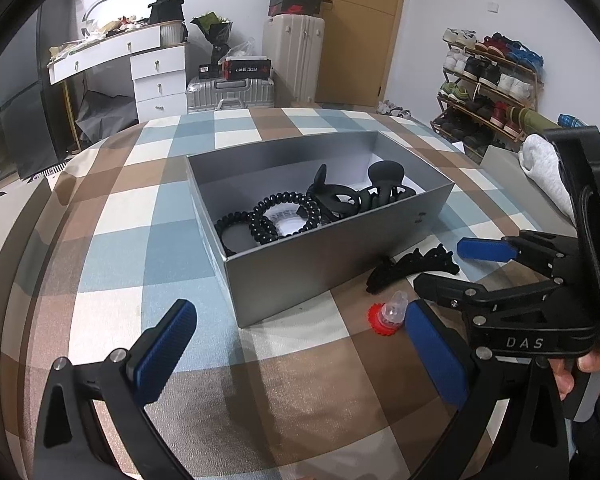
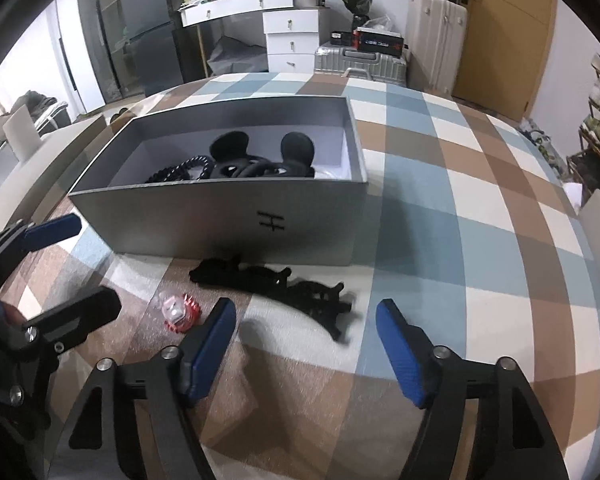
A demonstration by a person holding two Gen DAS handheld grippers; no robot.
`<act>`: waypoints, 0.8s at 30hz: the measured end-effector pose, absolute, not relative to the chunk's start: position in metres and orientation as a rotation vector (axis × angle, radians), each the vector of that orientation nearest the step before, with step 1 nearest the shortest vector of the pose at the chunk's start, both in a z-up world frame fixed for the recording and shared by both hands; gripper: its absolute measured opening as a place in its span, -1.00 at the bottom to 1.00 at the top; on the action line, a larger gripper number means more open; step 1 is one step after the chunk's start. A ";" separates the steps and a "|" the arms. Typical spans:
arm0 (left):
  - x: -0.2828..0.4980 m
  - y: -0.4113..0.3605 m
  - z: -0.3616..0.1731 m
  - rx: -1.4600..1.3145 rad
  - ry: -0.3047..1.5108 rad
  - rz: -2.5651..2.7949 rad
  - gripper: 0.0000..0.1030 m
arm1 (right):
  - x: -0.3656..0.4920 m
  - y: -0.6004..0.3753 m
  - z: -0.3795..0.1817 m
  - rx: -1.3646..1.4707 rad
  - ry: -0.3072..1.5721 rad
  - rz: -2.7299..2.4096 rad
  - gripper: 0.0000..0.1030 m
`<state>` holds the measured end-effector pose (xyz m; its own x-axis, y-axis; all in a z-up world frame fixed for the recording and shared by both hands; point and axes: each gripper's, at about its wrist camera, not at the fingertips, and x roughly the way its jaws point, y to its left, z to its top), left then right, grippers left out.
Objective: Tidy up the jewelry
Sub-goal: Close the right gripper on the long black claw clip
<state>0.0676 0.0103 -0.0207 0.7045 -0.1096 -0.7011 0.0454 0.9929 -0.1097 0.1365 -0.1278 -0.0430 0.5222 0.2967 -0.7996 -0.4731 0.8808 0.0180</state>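
A grey open box (image 1: 300,264) (image 2: 204,224) sits on the checked bedspread and holds black coiled hair ties (image 1: 276,216) and black claw clips (image 1: 364,192) (image 2: 260,156). A long black hair clip (image 1: 412,266) (image 2: 284,284) lies on the cloth beside the box. A small red and clear plastic piece (image 1: 386,316) (image 2: 180,310) lies next to it. My left gripper (image 1: 300,344) is open and empty, short of the box. My right gripper (image 2: 306,344) is open and empty, just before the long clip; it also shows in the left wrist view (image 1: 452,268).
The checked bedspread (image 1: 140,240) covers the whole surface. A white towel (image 1: 544,168) lies at the right edge. Behind stand a white dresser (image 1: 156,76), suitcases (image 1: 232,92) and a shoe rack (image 1: 488,80).
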 end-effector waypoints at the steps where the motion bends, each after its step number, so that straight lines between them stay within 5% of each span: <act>1: 0.067 0.009 -0.022 -0.084 0.791 -0.095 0.97 | 0.137 -0.128 -0.043 -0.212 0.912 0.474 0.40; 3: 0.067 0.006 -0.022 -0.076 0.800 -0.107 0.97 | 0.137 -0.127 -0.044 -0.235 0.908 0.478 0.28; 5: 0.066 0.003 -0.021 -0.065 0.798 -0.118 0.97 | 0.136 -0.128 -0.045 -0.253 0.905 0.476 -0.31; 8: 0.065 0.001 -0.021 -0.059 0.799 -0.133 0.97 | 0.132 -0.132 -0.045 -0.267 0.891 0.504 -0.58; 18: 0.068 -0.013 -0.024 -0.051 0.842 -0.237 0.95 | 0.111 -0.155 -0.039 -0.236 0.858 0.557 -0.63; 21: 0.071 -0.025 -0.026 0.003 0.863 -0.252 0.63 | 0.106 -0.163 -0.034 -0.215 0.845 0.562 -0.63; 23: 0.074 -0.030 -0.028 0.034 0.880 -0.256 0.12 | 0.104 -0.167 -0.029 -0.208 0.833 0.563 -0.64; 24: 0.077 -0.033 -0.030 0.052 0.893 -0.251 0.03 | 0.104 -0.169 -0.026 -0.201 0.828 0.561 -0.65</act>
